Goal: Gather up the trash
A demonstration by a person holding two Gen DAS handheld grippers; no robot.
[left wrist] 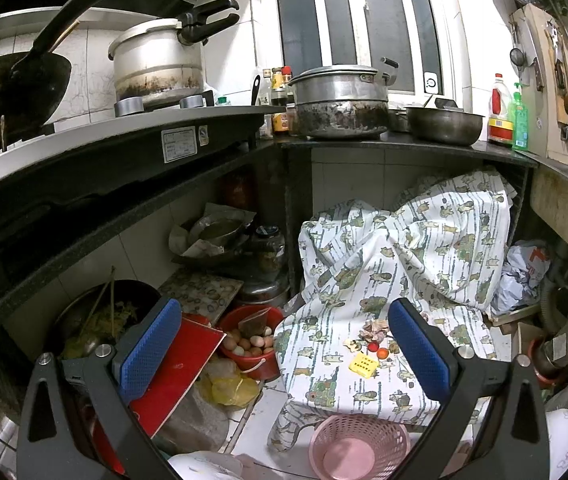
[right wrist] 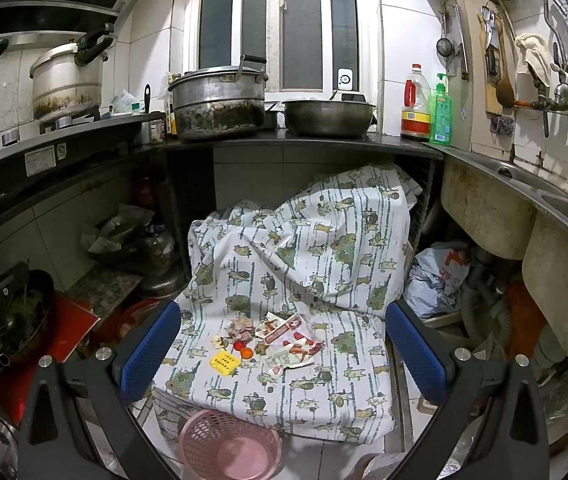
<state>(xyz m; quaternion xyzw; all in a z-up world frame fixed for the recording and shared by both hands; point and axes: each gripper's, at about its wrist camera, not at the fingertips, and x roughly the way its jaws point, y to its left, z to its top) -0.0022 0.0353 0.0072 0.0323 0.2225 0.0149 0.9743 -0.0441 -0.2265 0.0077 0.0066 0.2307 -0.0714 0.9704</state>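
Small trash lies on a cloth-covered surface (right wrist: 324, 384): a yellow packet (right wrist: 225, 361), two small red and orange pieces (right wrist: 243, 349), a crumpled wad (right wrist: 241, 331) and torn printed wrappers (right wrist: 290, 342). The left wrist view shows the same yellow packet (left wrist: 363, 365) and crumpled wad (left wrist: 374, 330). A pink mesh basket (right wrist: 230, 442) stands empty on the floor in front of the cloth, also seen as the pink basket (left wrist: 358, 446). My right gripper (right wrist: 283, 356) is open above the trash. My left gripper (left wrist: 284, 352) is open, holding nothing, left of the pile.
A red bucket of eggs (left wrist: 250, 346), a red board (left wrist: 180, 376) and a pan of food scraps (left wrist: 104, 316) crowd the floor at left. Sink basins (right wrist: 488, 216), drain hoses and a plastic bag (right wrist: 440, 276) sit at right. A counter (right wrist: 304, 145) with pots overhangs the cloth.
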